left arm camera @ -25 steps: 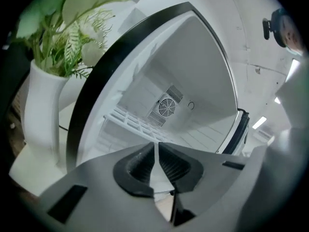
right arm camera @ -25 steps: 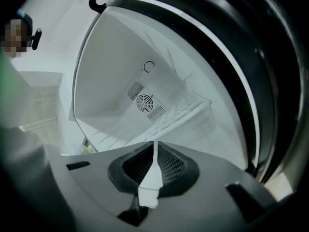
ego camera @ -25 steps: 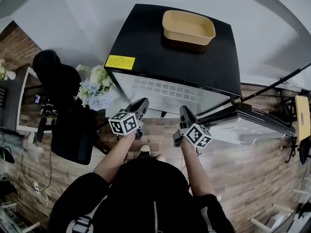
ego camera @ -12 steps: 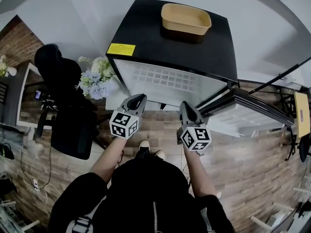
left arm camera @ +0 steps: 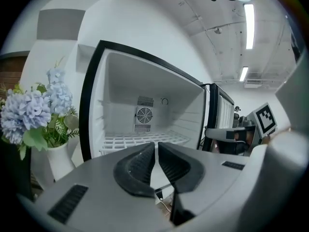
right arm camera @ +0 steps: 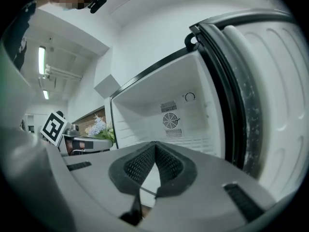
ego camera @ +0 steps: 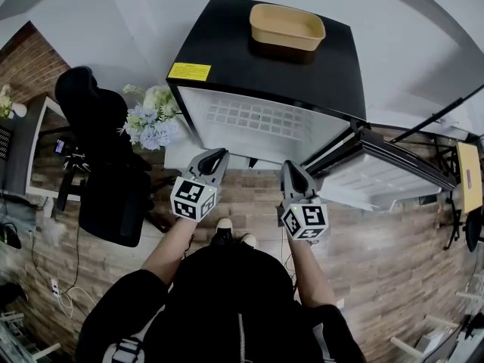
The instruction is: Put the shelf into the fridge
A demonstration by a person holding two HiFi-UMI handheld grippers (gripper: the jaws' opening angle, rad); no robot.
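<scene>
While the white wire-grid shelf lay inside the open black, white-lined fridge just ahead of both, the left gripper and right gripper had jaws pressed together, holding nothing.

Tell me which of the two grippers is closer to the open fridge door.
The right gripper: it is beside the open fridge door, while the left gripper is on the flowers' side.

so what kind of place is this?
Probably an office or lab room, not a home kitchen: a small fridge stands open on the wood-look floor beside a black office chair, under strip ceiling lights.
</scene>
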